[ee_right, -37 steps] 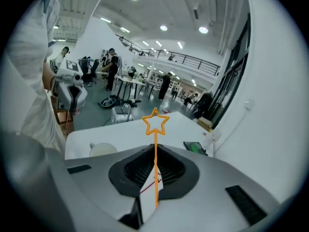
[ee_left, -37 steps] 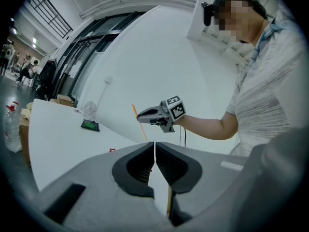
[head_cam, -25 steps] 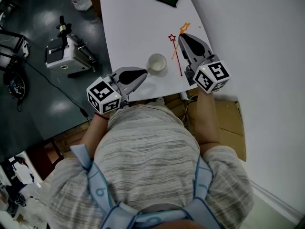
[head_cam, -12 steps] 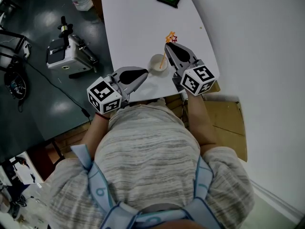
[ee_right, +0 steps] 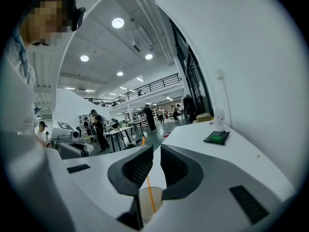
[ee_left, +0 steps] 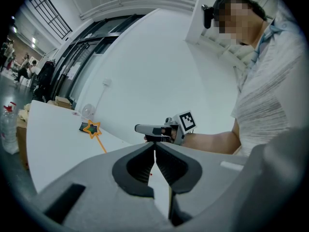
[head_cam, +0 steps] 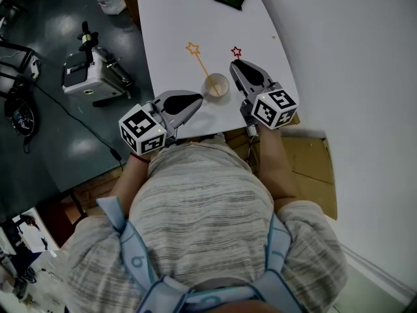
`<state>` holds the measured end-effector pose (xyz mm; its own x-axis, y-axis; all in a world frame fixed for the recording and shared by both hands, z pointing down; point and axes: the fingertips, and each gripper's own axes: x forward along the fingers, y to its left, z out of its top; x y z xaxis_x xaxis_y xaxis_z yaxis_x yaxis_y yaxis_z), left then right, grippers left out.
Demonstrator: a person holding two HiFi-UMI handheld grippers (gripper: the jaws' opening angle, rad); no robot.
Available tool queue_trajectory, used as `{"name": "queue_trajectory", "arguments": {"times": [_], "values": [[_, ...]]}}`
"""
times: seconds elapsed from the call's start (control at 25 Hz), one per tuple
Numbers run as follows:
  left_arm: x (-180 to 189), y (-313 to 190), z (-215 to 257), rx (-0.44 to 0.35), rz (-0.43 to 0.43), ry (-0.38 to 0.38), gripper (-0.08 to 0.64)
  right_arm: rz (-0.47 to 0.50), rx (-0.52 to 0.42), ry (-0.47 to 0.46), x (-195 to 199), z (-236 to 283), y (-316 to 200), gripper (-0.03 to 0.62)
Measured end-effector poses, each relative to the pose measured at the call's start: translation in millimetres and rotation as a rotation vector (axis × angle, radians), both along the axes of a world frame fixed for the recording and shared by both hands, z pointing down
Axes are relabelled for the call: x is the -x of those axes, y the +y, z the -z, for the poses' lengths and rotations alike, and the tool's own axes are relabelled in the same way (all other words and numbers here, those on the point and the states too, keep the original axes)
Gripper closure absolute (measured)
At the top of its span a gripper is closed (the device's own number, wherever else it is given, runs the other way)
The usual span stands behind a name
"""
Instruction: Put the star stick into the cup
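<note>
Two star sticks show. The orange star stick (head_cam: 201, 64) already stands in the cup (head_cam: 215, 85), leaning far-left, so that placement looks done. A red star (head_cam: 236, 51) lies on the table (head_cam: 176, 31) just beyond the right gripper (head_cam: 234, 63), whose jaws are slightly parted and empty. The left gripper (head_cam: 197, 98), near-left of the cup, is pressed together on nothing. Next, probably, the right gripper must pinch the red one's shaft.

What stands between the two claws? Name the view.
The cup, holding the orange star stick, stands between the left claw and right claw; the head view shows it.
</note>
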<state>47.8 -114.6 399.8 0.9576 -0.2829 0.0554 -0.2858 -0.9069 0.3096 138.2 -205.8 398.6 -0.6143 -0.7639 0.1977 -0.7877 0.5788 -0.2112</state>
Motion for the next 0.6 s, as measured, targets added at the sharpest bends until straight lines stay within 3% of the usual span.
{"name": "queue_trajectory", "arguments": {"times": [0.32,0.6], "values": [[-4,1,-3,0.005,-0.009,-0.002,0.54,-0.077,0.081,0.104,-45,-32,-17,0.571],[-7,0,-4,0.013,-0.015,-0.002,0.54,-0.101,0.252,0.212,-79,-88,-38,0.569]]}}
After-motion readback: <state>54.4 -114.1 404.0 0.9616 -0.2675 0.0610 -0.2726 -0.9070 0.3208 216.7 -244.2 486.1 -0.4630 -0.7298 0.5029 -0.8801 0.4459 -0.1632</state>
